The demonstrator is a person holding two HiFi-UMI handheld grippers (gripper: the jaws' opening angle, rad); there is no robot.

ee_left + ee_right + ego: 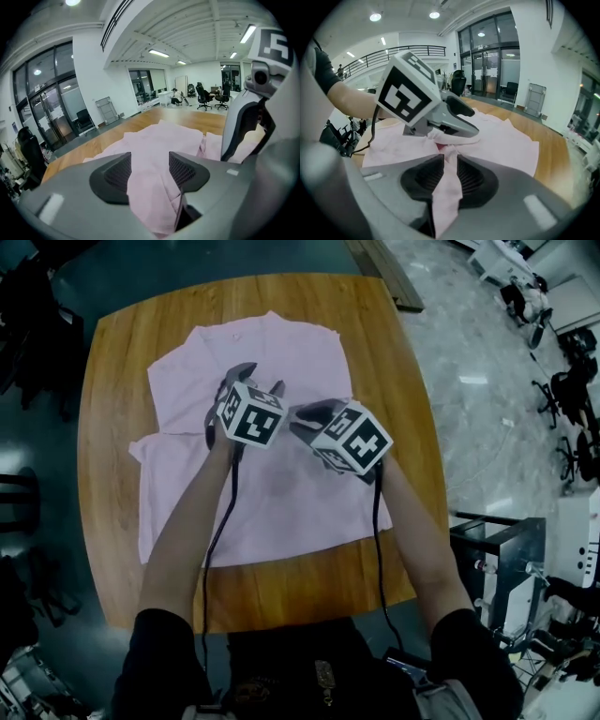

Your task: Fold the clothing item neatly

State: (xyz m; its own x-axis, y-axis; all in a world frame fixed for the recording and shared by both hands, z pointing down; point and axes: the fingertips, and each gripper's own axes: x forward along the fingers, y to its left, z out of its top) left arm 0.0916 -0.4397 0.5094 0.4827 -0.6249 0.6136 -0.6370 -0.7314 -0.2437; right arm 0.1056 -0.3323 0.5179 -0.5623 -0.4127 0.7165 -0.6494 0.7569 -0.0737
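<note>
A pale pink shirt (281,493) lies spread on the round-cornered wooden table (112,427), its collar end toward the far side. Both grippers hover close together over its middle. My left gripper (258,379) is open; in the left gripper view its jaws (150,171) stand wide apart, and loose pink cloth (154,187) drapes between them without being pinched. My right gripper (302,418) is shut on a raised fold of the shirt (447,187), which runs up between its pads (449,176). The left gripper's (440,122) tips nearly touch that fold.
The shirt covers most of the tabletop, with bare wood showing along the left edge (103,521) and the near edge (309,592). A metal cart (497,559) stands off the table's right side. Office chairs (572,399) sit on the shiny floor farther right.
</note>
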